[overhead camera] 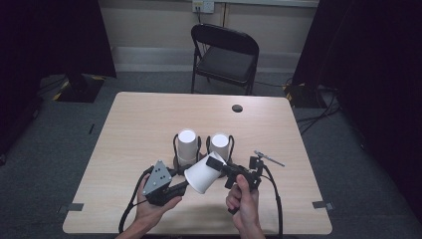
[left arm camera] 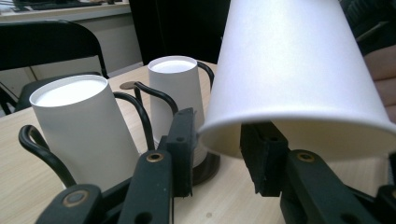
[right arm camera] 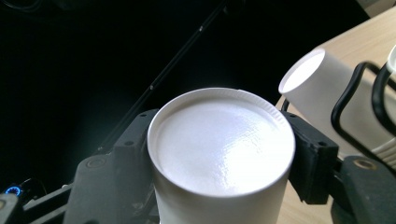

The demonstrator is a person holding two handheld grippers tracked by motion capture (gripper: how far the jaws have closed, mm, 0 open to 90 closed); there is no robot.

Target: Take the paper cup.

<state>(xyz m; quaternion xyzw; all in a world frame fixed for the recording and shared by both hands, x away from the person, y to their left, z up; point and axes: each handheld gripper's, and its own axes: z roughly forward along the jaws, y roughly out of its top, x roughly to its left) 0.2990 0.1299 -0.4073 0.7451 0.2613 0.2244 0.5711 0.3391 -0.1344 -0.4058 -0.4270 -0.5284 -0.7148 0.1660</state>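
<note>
Two white paper cups stand upside down on black wire stands at the table's middle, one on the left (overhead camera: pixel 187 144) and one on the right (overhead camera: pixel 219 144). A third white cup (overhead camera: pixel 203 173) hangs tilted in front of them, mouth toward the near left. My right gripper (overhead camera: pixel 217 162) is shut on its base end, and the cup's flat bottom (right arm camera: pixel 224 149) sits between the two jaws. My left gripper (overhead camera: pixel 183 186) is open at the cup's rim (left arm camera: pixel 219 135); one jaw is outside the wall and the other under the mouth.
The wire stands (left arm camera: pixel 140 107) curve up around the standing cups (left arm camera: pixel 81 126). A black folding chair (overhead camera: pixel 226 52) stands beyond the table's far edge. There is a dark round hole (overhead camera: pixel 237 108) in the tabletop at the far right. Dark curtains hang on both sides.
</note>
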